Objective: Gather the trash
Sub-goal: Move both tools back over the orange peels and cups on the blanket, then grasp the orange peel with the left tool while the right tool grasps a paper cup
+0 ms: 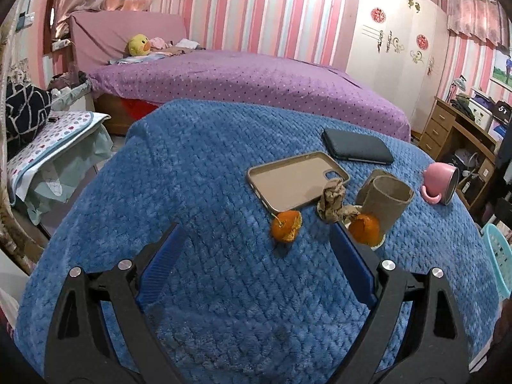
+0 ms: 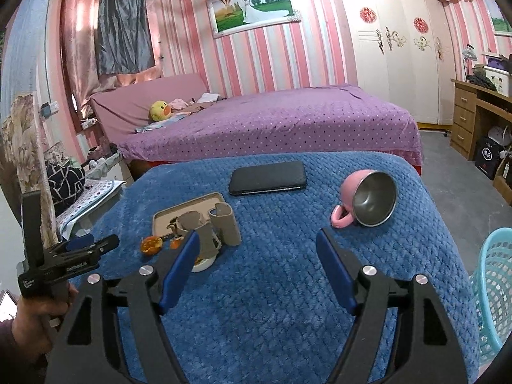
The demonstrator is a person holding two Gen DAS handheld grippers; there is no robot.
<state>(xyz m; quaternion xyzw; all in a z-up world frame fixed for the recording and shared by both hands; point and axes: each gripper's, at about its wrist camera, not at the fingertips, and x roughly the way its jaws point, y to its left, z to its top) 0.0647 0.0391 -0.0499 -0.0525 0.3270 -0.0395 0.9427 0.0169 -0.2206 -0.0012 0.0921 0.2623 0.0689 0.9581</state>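
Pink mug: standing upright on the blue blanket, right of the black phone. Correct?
Not upright. The pink mug lies on its side on the blue blanket, its steel-lined mouth facing the camera, as the right wrist view shows. It is right of the black phone.

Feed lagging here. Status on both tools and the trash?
Left tool open, empty. Right tool open, empty. Orange peels, crumpled paper, cardboard tube untouched on blue blanket. Phone case beside them, not trash.

Even, soft indoor light; sharp centre; strong fisheye bending and dark corners.
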